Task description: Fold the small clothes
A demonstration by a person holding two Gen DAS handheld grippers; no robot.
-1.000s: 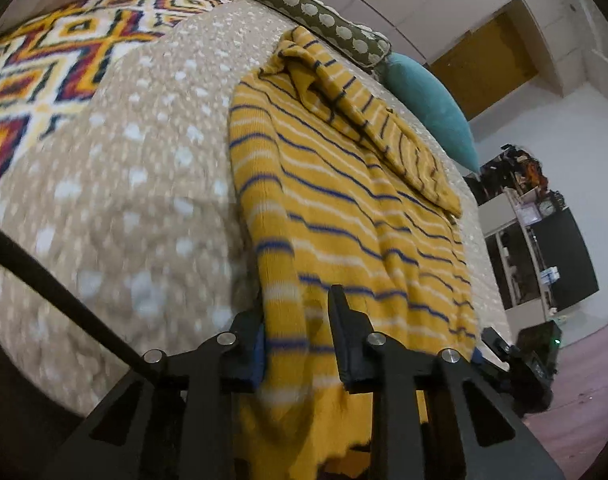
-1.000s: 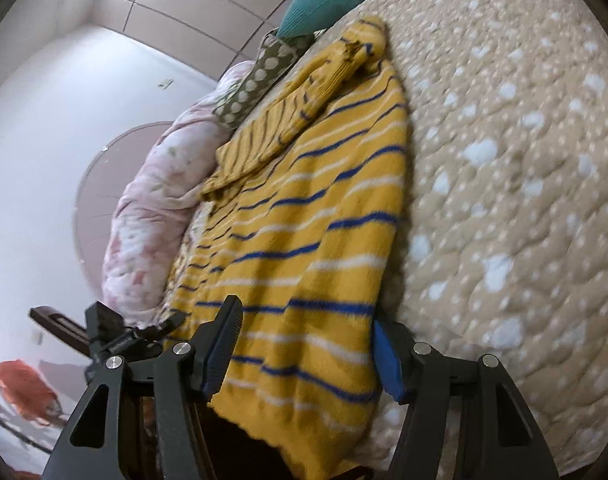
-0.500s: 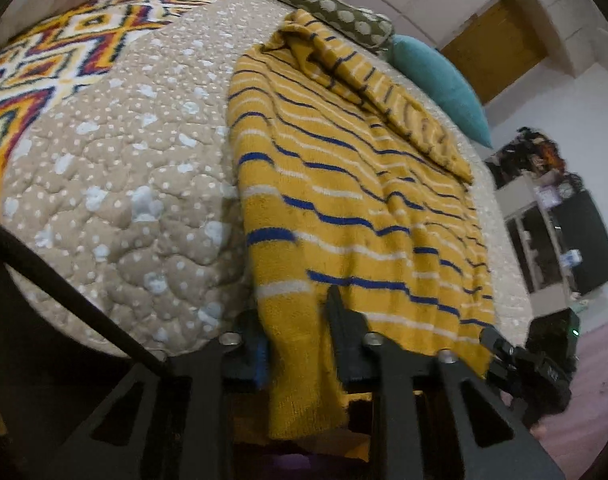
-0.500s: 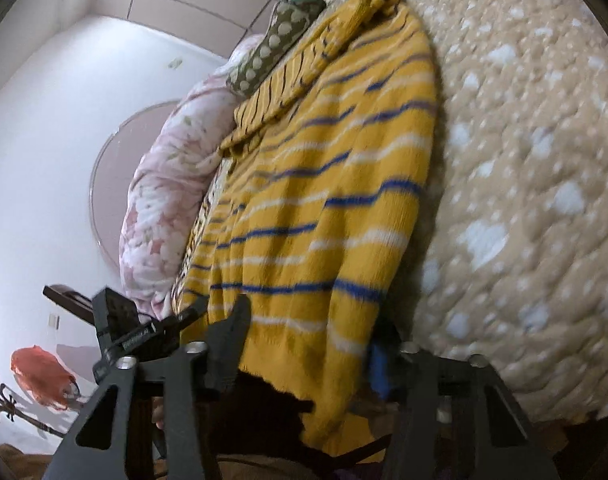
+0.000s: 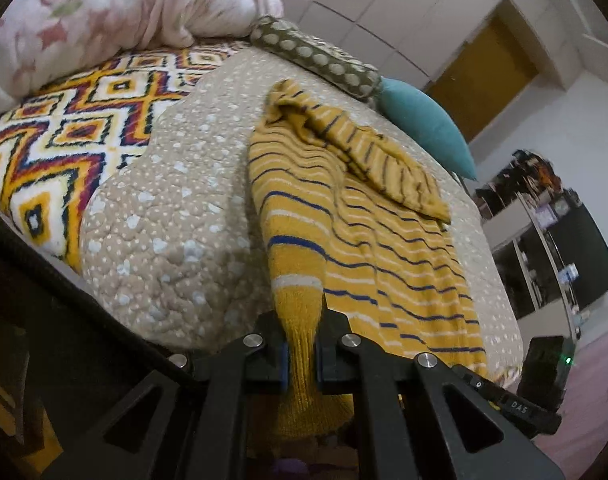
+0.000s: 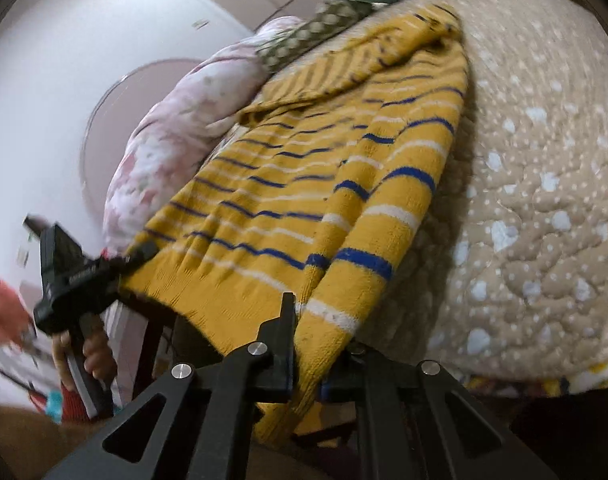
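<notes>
Sweater [image 5: 356, 236], yellow knit with blue and white stripes, spread along the bed on a beige quilt [image 5: 172, 220] with white dots. Lower hem hanging over the near edge of the bed, toward both cameras. One sleeve folded across the upper part of the body, seen in both views.

Left gripper [image 5: 302, 354] closed on the sweater: jaws nearly together, with a bunched corner of the hem squeezed between them and some loose yellow knit hanging below. From this corner, the cloth pulled into a narrow ridge rising up to the bed surface.

Right gripper [image 6: 316, 344] also clamped on the sweater, at the other hem corner: near jaw pressed flat against the knit, far jaw mostly hidden behind the cloth, only a narrow gap filled by fabric. In the right wrist view, the left gripper [image 6: 138, 254] visible at the far hem corner, held by a hand [image 6: 88, 356] low on the left. In the left wrist view, part of the right gripper [image 5: 516, 404] visible low on the right, its tip not clear.

At the head of the bed, a dotted olive bolster [image 5: 316, 58] touching a teal cushion [image 5: 428, 128]; a pink floral duvet [image 5: 116, 12] heaped beside them. Beside the quilt, a blanket with diamond pattern [image 5: 64, 132] in orange, red and white. Dark shelves [image 5: 544, 240] against the far wall, contents too small to tell.
</notes>
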